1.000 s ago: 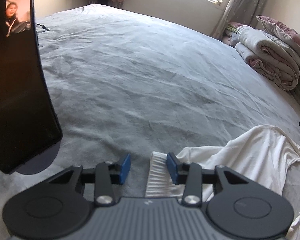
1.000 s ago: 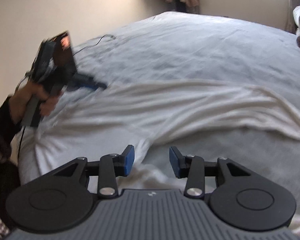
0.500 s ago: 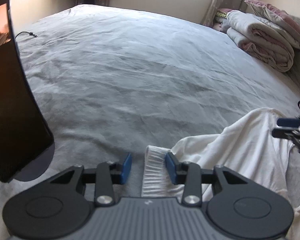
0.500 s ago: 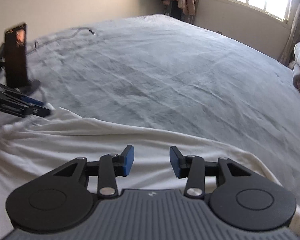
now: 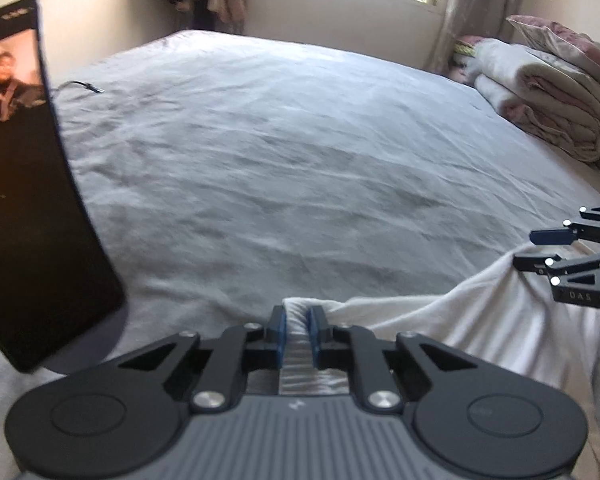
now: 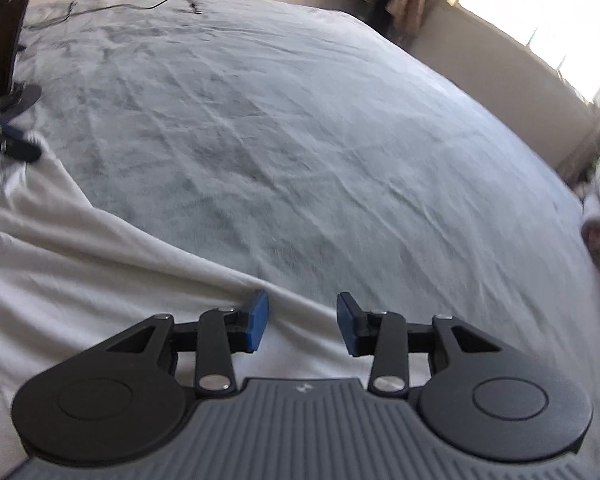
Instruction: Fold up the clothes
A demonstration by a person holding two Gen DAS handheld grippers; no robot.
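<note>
1. left gripper (image 5: 297, 330): black two-finger tool with blue pads, jaws drawn narrow and clamped on the ribbed edge of a white soft-fabric garment (image 5: 480, 320).
2. white soft-fabric garment: pinched between the left pads, it spreads rightward from that gripper across the bed and rises in a fold toward the right gripper (image 5: 540, 248); in the right wrist view it lies under and to the left of the right gripper (image 6: 300, 328).
3. right gripper: jaws spread wide, nothing between the pads, poised just above the garment's upper edge.
4. grey wrinkled bed cover (image 5: 300, 160): stretches ahead of both grippers.
5. black phone with lit screen (image 5: 28, 184): mounted upright to the left of the left gripper.
6. folded pale pink and cream quilts (image 5: 548, 92): stacked far ahead to the right of the left gripper.
7. thin black cable (image 6: 140, 4): lies far ahead, left of the right gripper.
</note>
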